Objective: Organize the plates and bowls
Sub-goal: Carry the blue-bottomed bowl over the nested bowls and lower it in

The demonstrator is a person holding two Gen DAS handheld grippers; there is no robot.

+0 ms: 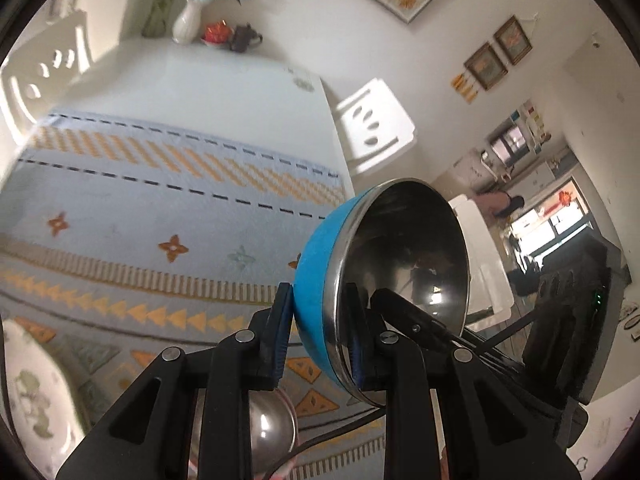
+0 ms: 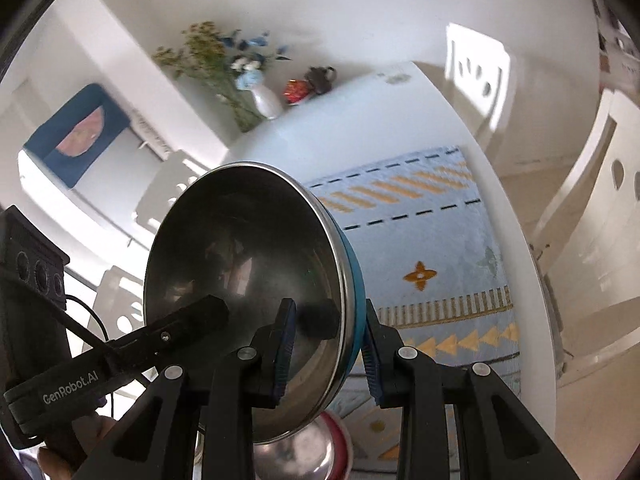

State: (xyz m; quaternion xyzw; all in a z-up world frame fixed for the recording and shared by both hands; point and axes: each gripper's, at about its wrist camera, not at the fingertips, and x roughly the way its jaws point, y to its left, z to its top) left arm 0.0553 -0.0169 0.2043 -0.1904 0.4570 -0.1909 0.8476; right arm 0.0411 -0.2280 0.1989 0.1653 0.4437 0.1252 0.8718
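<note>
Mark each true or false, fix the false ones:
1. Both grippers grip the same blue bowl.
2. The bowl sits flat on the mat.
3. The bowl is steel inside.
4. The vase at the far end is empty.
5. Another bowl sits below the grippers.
1. True. The left gripper and the right gripper each pinch the rim of the blue bowl, on opposite sides.
2. False. It is tipped on edge and held above the patterned mat.
3. True. The inside is shiny metal, the outside blue.
4. False. The white vase holds flowers.
5. True. A second steel bowl shows low in both views.
</note>
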